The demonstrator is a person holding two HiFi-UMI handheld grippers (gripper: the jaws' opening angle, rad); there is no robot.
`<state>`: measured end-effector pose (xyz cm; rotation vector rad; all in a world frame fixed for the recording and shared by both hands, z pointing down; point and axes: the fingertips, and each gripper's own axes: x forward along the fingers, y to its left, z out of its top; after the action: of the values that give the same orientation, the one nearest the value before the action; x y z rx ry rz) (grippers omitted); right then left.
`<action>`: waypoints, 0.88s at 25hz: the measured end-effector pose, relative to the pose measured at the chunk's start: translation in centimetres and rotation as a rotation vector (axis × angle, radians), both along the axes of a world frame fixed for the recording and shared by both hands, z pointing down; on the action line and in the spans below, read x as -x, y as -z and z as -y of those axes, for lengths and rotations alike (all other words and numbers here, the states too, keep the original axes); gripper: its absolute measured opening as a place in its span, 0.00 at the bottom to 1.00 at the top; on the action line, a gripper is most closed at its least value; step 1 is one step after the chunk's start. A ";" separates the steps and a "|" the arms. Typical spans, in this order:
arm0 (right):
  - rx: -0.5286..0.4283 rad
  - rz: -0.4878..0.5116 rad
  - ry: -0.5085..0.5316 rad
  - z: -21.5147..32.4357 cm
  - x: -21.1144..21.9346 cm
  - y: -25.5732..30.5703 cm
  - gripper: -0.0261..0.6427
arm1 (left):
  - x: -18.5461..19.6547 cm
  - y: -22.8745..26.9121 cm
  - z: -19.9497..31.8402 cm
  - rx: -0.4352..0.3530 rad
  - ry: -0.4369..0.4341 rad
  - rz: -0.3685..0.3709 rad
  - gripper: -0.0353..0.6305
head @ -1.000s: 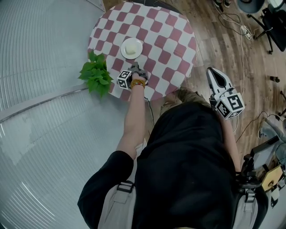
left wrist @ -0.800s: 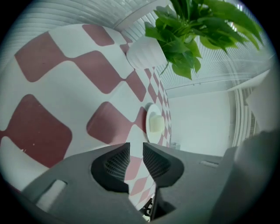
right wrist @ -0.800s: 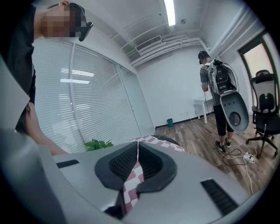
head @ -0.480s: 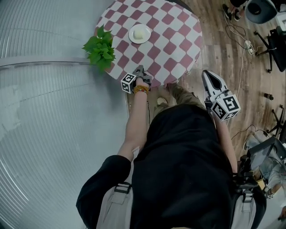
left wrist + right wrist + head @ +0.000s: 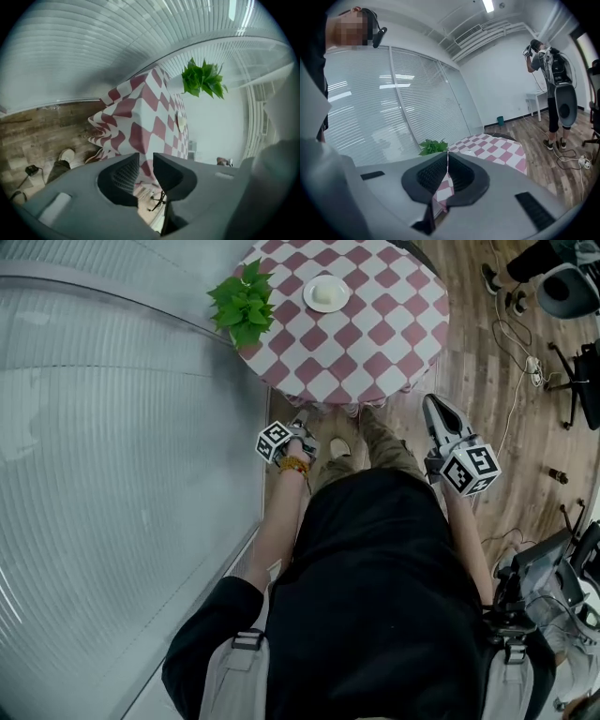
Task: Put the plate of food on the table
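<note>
I hold my left gripper (image 5: pixel 146 161) slightly parted and my right gripper (image 5: pixel 447 157) closed, both empty; the plate (image 5: pixel 312 304) rests on the checked table (image 5: pixel 384 334), its food (image 5: pixel 326 292) indistinct.

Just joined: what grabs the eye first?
A round table in red-and-white checks sits at the head view's top, carrying a white plate of food beside a leafy plant at its left edge. Both grippers hold nothing: left gripper slightly open, right gripper shut.

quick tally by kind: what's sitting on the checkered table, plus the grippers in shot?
plate of food: 1
green leafy plant: 1
grippers: 2 (left gripper, fingers apart; right gripper, fingers together, nothing held)
Total: 4
</note>
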<state>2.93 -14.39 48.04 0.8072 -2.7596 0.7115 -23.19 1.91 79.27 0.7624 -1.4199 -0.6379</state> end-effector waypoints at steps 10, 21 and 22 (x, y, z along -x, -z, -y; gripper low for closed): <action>0.097 0.079 0.063 -4.6 4.3 -1.0 0.06 | -3.7 7.9 -5.6 -0.188 -0.445 0.256 0.16; -0.081 0.084 0.262 -8.1 11.3 1.7 0.06 | -4.0 29.6 1.0 -0.638 -0.726 1.130 0.16; -0.129 0.090 0.290 -8.4 12.0 2.8 0.06 | -4.3 31.0 1.7 -0.669 -0.752 1.166 0.16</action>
<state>-9.11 -5.98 45.28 0.3891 -2.9403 0.5304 -18.90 0.22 48.23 2.3148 -1.7158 0.0192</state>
